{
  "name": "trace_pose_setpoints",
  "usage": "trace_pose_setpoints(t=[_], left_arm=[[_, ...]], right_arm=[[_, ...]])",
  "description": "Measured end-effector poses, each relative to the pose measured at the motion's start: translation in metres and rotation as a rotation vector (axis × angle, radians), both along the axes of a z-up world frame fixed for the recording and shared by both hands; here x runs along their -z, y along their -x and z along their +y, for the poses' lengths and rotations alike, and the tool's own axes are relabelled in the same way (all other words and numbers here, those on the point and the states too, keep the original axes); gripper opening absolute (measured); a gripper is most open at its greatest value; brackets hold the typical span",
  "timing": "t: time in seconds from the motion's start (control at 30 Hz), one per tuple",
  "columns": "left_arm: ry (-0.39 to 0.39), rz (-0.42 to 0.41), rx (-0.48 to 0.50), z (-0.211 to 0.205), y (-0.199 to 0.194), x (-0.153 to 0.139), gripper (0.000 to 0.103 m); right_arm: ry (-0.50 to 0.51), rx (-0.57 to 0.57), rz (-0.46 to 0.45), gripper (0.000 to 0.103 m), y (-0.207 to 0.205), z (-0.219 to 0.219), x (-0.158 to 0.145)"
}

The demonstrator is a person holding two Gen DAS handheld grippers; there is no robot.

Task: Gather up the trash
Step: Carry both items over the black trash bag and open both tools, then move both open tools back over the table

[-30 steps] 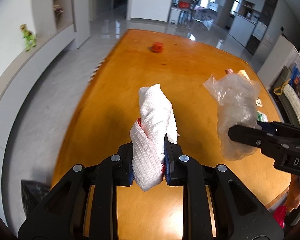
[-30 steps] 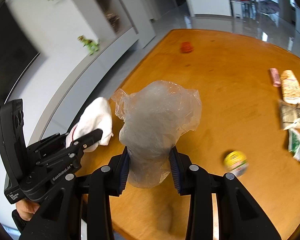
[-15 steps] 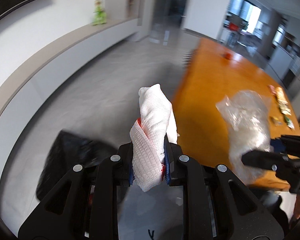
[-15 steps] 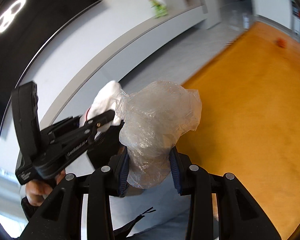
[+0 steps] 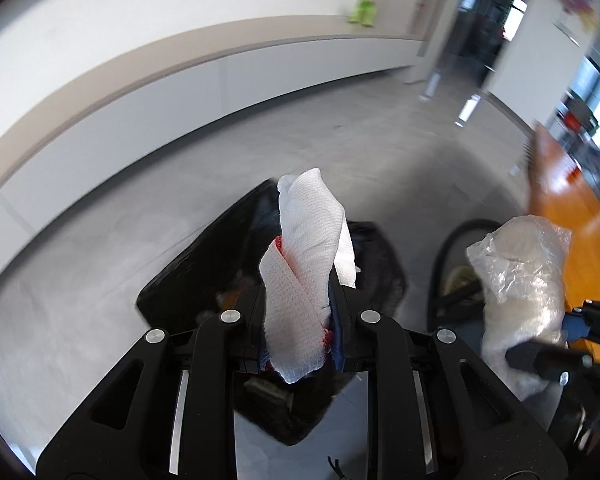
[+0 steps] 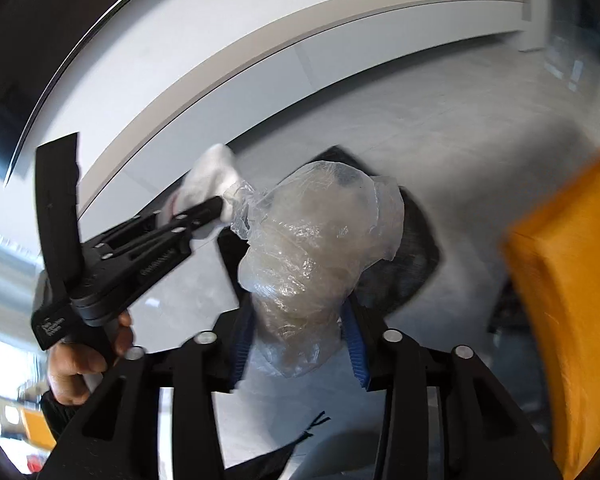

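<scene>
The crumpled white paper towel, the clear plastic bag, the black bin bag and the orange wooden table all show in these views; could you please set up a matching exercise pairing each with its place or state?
Things:
1. crumpled white paper towel
2. crumpled clear plastic bag
3. black bin bag
4. orange wooden table

Places or states:
A. lying on the grey floor
B. clamped in the left gripper
C. at the right edge of both views
D. clamped in the right gripper

Pairs: 1-B, 2-D, 3-A, 4-C
</scene>
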State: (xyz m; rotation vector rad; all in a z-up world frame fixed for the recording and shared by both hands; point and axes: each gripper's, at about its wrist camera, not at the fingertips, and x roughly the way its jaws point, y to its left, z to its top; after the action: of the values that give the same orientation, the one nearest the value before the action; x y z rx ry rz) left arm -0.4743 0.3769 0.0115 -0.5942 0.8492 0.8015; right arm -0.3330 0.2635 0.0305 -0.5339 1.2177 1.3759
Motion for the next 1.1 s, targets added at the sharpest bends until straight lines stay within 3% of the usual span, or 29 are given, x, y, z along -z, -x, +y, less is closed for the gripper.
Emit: trace_pose_setpoints(t=[0.03, 0.07, 0.23, 0.43, 0.63, 0.8, 1.1], left_arm=[[0.019, 0.002, -0.041, 0.004, 0.006, 0.004, 0.061], [0.04, 0.011, -0.099, 0.011, 0.014, 0.008, 0.097], [0.043, -0.007, -0.196, 0.021, 0.038, 0.011, 0.097], [0.052, -0.008, -0.176, 0.023, 0.025, 0.01, 0.097], [0.032, 0.009, -0.106, 0.014, 0.007, 0.008, 0.097], [0.003, -0.011, -0.032, -0.009, -0.017, -0.01, 0.097], [-0.041, -0.045, 0.195, -0.07, -0.096, -0.043, 0.097]], right_arm=[[0.02, 0.009, -0.023, 0.067, 0.002, 0.007, 0.003], [0.021, 0.02, -0.04, 0.068, 0.004, 0.013, 0.005], [0.009, 0.014, -0.021, 0.068, 0.007, 0.008, 0.009], [0.003, 0.047, -0.02, 0.068, -0.003, -0.007, 0.006], [-0.009, 0.096, -0.009, 0.069, -0.022, -0.026, 0.005], [-0.046, 0.15, -0.018, 0.069, -0.043, -0.055, -0.008], [-0.06, 0.319, -0.072, 0.069, -0.104, -0.128, -0.031]])
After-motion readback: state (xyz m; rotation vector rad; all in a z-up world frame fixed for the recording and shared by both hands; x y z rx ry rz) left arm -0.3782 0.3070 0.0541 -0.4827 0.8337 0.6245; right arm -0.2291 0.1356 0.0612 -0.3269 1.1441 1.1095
